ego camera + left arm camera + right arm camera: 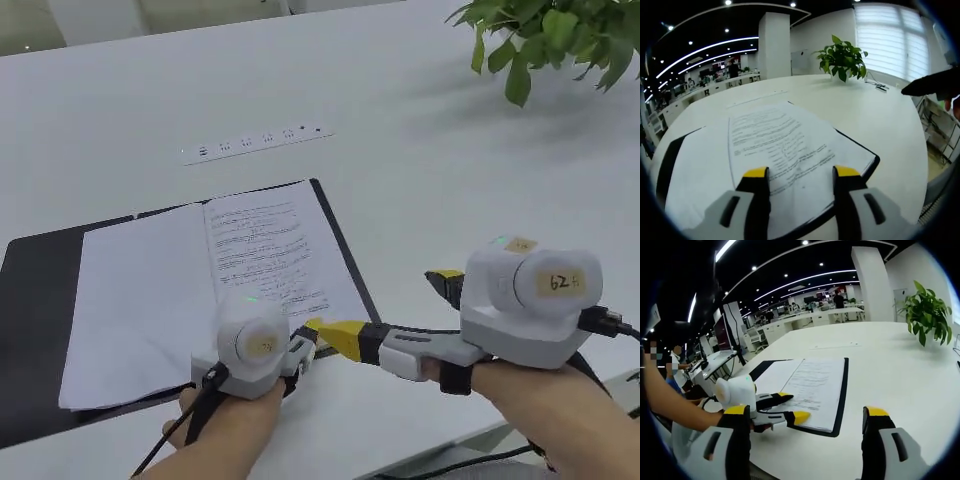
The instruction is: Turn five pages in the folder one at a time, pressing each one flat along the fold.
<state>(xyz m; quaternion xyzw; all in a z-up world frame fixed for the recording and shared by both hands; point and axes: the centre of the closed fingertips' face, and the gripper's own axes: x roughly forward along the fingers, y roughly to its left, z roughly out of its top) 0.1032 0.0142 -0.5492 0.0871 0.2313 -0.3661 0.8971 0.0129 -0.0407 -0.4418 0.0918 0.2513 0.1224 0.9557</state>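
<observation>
Both tongs gape wide. My L tongs point(801, 172) hang over the near edge of the printed page point(265, 250), maybe touching it, can't tell. My R tongs point(805, 411) sit just right of them, over bare table point(430, 180). Ahead the folder point(35, 300) lies open, w/ blank sheet point(140, 290) on its left. Beyond: socket strip point(258, 140), then plant point(550, 35).

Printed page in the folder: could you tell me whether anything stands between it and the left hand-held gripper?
Nothing visible does: the left hand-held gripper, open, sits at the near edge of the printed page, bare paper ahead.
</observation>
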